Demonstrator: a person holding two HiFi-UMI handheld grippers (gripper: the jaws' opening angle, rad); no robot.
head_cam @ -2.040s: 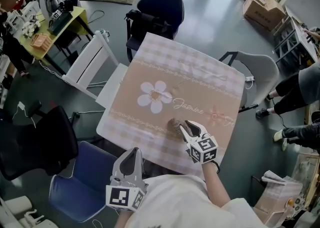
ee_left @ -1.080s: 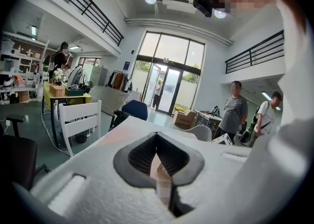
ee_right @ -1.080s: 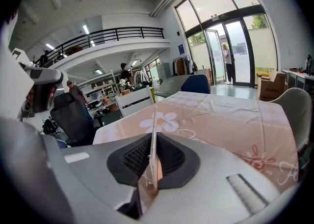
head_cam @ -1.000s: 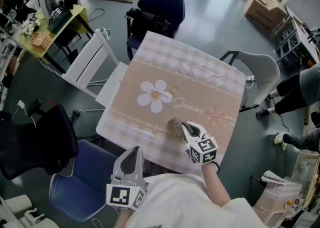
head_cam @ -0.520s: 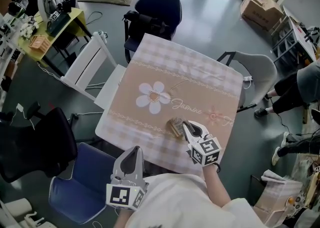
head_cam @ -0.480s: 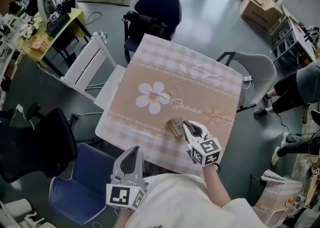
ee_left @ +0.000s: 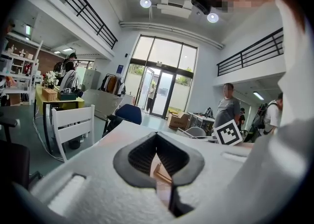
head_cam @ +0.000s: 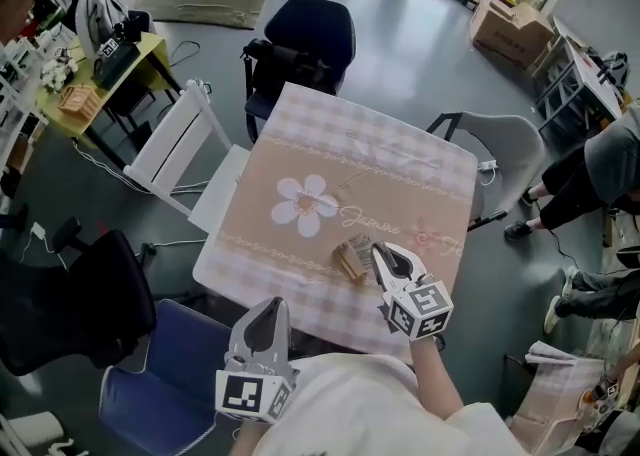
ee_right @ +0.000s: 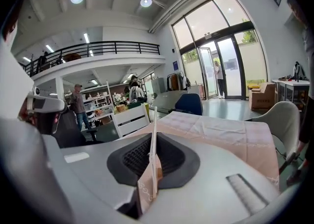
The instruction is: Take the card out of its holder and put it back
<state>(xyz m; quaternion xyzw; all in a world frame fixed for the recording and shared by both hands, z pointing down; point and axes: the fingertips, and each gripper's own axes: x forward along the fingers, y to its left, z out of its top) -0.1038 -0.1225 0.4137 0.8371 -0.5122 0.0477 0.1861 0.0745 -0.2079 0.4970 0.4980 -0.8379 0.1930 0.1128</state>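
The counter (head_cam: 400,159), spread with a checked cloth bearing a white flower, fills the middle of the head view, and nothing on it has moved. What has changed is above it: the right gripper (head_cam: 380,252) has risen from the cloth over the last moments, taking the card holder (head_cam: 352,256) with it. A second or two ago the holder lay flat under the jaw tips; now it hangs tilted just above the counter's near right part. I judge that the pick-up is done and the card is not yet drawn out.

The left gripper (head_cam: 266,306) has kept its place by the person's body at the counter's near edge. Its jaws are pressed together with nothing between them. It will likely have to come in and open to take the card.

The right gripper's jaws are nearly closed, pinching the holder edge-on. The holder is a thin, tan, patterned sleeve. A slim white edge (ee_right: 153,134) stands up out of it, probably the card, still seated inside.
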